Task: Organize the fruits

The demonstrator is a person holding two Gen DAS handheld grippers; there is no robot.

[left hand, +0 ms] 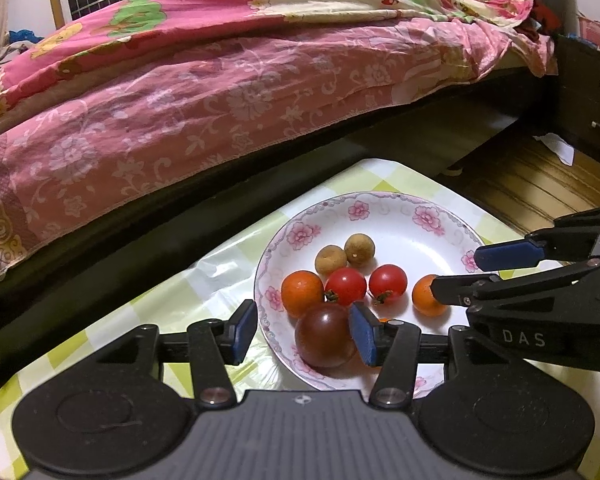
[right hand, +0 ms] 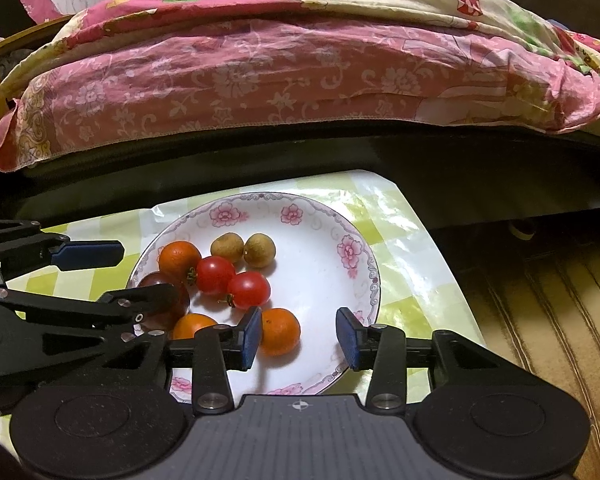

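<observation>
A white floral plate [left hand: 432, 216] [right hand: 356, 248] holds two brown longans [left hand: 359, 249] [right hand: 260, 250], two red cherry tomatoes [left hand: 388, 281] [right hand: 249, 290], a dark purple tomato [left hand: 325, 336] [right hand: 162, 280] and three small oranges [left hand: 302, 293] [right hand: 280, 331]. My left gripper [left hand: 305, 330] is open over the plate's near-left rim, with the dark tomato between its pads, not squeezed. My right gripper [right hand: 298, 336] is open over the plate's near side, with an orange just inside its left pad. Each gripper shows in the other's view, the right [left hand: 496, 276] and the left [right hand: 112, 276].
The plate sits on a small table with a green-and-white checked plastic cover [left hand: 112, 332] [right hand: 412, 280]. A bed with a pink floral quilt [left hand: 220, 92] [right hand: 260, 72] stands close behind. A wooden floor [right hand: 540, 300] lies to the right, with dark drawers [left hand: 592, 108] beyond.
</observation>
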